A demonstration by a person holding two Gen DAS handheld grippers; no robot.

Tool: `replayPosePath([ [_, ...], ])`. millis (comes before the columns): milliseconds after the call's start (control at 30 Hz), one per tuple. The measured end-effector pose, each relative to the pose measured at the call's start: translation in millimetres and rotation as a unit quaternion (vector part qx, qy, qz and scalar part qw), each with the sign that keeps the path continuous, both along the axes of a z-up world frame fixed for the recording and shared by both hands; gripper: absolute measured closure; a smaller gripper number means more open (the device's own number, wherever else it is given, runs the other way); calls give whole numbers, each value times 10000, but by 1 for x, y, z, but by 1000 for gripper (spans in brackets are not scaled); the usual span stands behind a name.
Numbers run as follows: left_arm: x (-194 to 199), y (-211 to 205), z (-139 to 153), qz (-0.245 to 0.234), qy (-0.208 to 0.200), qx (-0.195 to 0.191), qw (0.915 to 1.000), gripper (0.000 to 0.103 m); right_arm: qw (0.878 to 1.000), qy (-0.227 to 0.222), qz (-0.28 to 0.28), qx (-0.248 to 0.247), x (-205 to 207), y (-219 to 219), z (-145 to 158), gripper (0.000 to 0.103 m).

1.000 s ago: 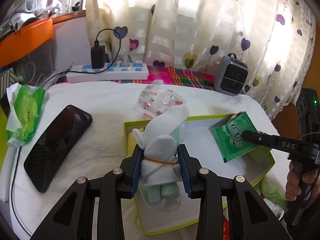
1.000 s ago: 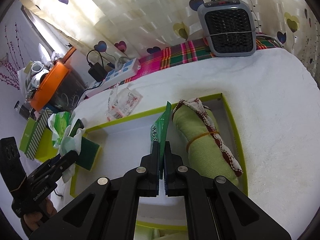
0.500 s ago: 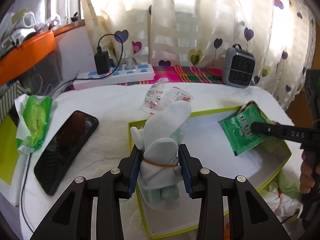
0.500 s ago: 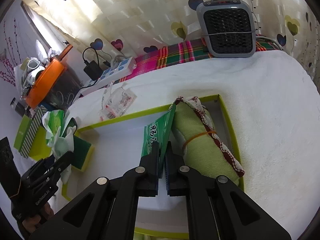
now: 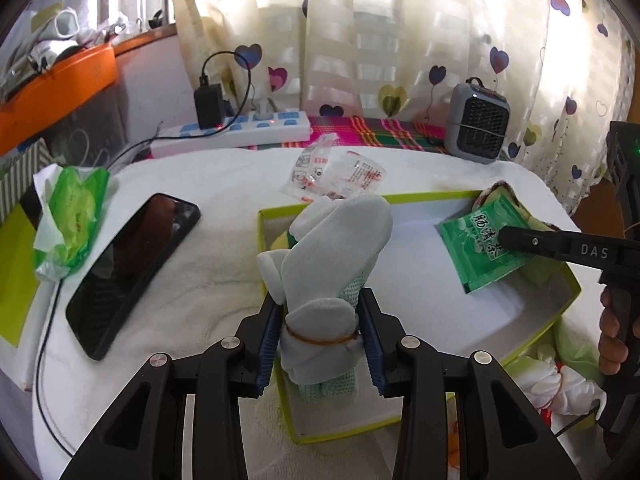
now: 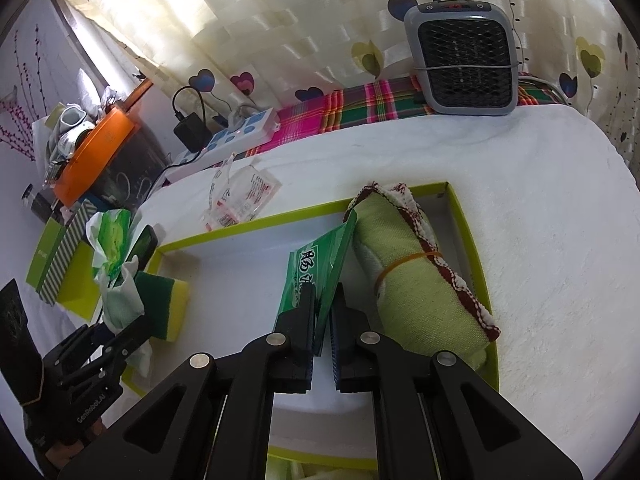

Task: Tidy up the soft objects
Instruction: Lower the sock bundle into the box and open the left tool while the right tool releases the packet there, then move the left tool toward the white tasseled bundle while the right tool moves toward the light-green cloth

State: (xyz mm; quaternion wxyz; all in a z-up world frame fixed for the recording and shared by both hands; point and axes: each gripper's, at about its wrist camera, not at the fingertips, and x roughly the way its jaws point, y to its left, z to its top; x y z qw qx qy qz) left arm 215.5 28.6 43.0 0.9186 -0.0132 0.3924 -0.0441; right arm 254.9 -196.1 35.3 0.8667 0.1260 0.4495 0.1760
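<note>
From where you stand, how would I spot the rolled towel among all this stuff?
Find the lime-rimmed box on the white cloth. The rolled towel lies along its right wall, beside the green packet. It alone is pale green with dark red trim, bound by a rubber band.

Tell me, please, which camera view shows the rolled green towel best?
The right wrist view: the rolled green towel lies in full length along the box's right wall. The left wrist view shows only its end behind the green packet.

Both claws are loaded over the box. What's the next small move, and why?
Probably open the right claw fully: its green packet already leans on the rolled green towel inside the box. The left claw can then lower the sock bundle.
</note>
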Motion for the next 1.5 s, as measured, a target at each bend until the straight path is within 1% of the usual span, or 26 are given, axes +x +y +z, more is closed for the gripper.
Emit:
replayPosePath([
  [100,-1,1,-1,-6,16,-36,10000,68,10000,-7,-5,-59,0,1,0,95],
  [200,-2,1,0,-8,25,-39,10000,65,9999,-27,-31,-165,-1,2,1,91],
  [233,-2,1,0,-7,20,-32,10000,65,9998,-39,-46,-213,-2,3,1,88],
  [300,-4,0,1,-21,13,-27,10000,63,9996,-54,-64,-268,-3,3,1,80],
  [367,-6,0,2,-25,4,-66,10000,61,9997,-63,-39,-229,-4,3,2,67],
  [467,-11,2,6,12,-77,-104,9999,58,9996,-115,-5,-260,-7,5,5,60],
  [567,-14,3,9,40,-100,-137,9998,56,9993,-173,-10,-328,-10,7,7,57],
  [833,-22,3,13,18,-134,-200,9997,55,9992,-224,-69,-331,-19,7,14,54],
  [1067,-38,-1,21,-50,-237,-161,9996,53,9988,-347,-130,-315,-35,4,22,54],
  [1267,-58,-3,28,-118,-317,-182,9993,53,9966,-615,-141,-535,-58,3,32,54],
  [1500,-79,-6,31,-225,-327,-193,9990,53,9946,-841,-159,-585,-88,2,40,54],
])
